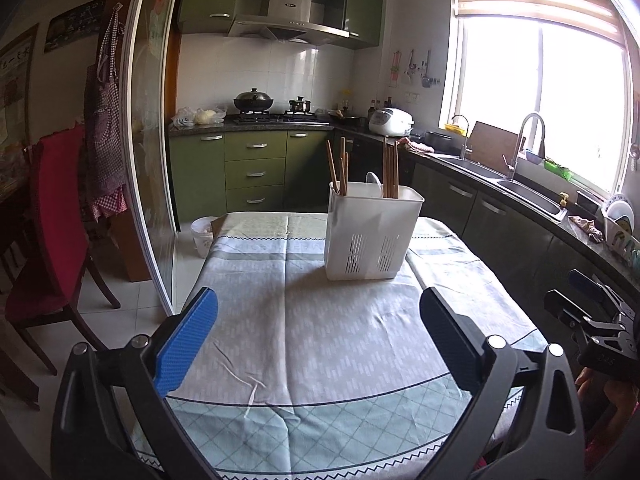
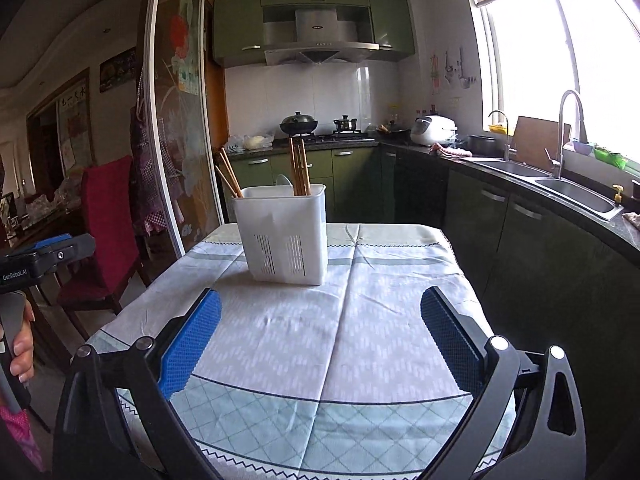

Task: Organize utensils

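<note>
Two handheld grippers hover over the near end of a table covered in a pale blue-and-white patterned tablecloth (image 1: 320,340); the left gripper (image 1: 318,320) has its blue-padded jaws spread wide with nothing between them, and the right gripper (image 2: 320,320) is likewise released and empty; both point toward a white slotted plastic utensil holder (image 1: 374,232) standing upright on the cloth at the far part of the table, well apart from either set of fingertips; brown wooden chopsticks (image 1: 338,168) lean in the holder's left compartment, a second bundle of chopsticks (image 1: 391,170) stands upright at its right, and a white spoon (image 1: 373,178) pokes up between them; a red-covered wooden chair (image 1: 60,216) sits left of the table.
</note>
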